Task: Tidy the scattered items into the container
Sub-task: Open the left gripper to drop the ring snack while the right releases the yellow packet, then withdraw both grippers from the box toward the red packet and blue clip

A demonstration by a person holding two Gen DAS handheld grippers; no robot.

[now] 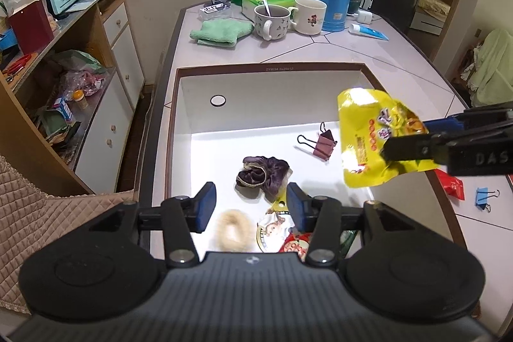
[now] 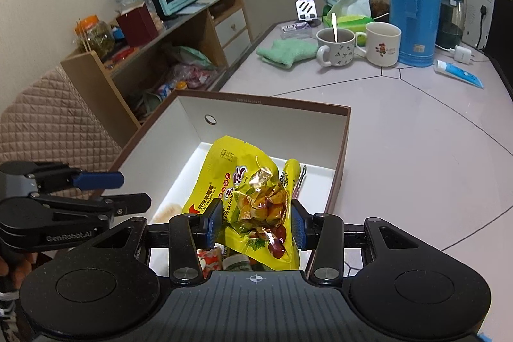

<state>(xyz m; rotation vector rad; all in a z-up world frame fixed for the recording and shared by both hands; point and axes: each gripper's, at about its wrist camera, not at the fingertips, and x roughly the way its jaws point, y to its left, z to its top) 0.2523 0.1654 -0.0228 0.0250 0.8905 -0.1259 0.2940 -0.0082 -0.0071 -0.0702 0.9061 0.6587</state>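
My right tongs [image 2: 256, 221] pinch the yellow snack bag [image 2: 253, 197] above the white box [image 1: 272, 85] on the worktop [image 2: 416, 149], and my left tongs [image 1: 251, 207] hang wide open, holding nothing

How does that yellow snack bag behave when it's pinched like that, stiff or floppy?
Probably floppy: the yellow snack bag crumples where the right gripper pinches it, and its free end hangs over the box. Its glossy film looks slippery. The lumps showing through its window suggest some weight near the grip.
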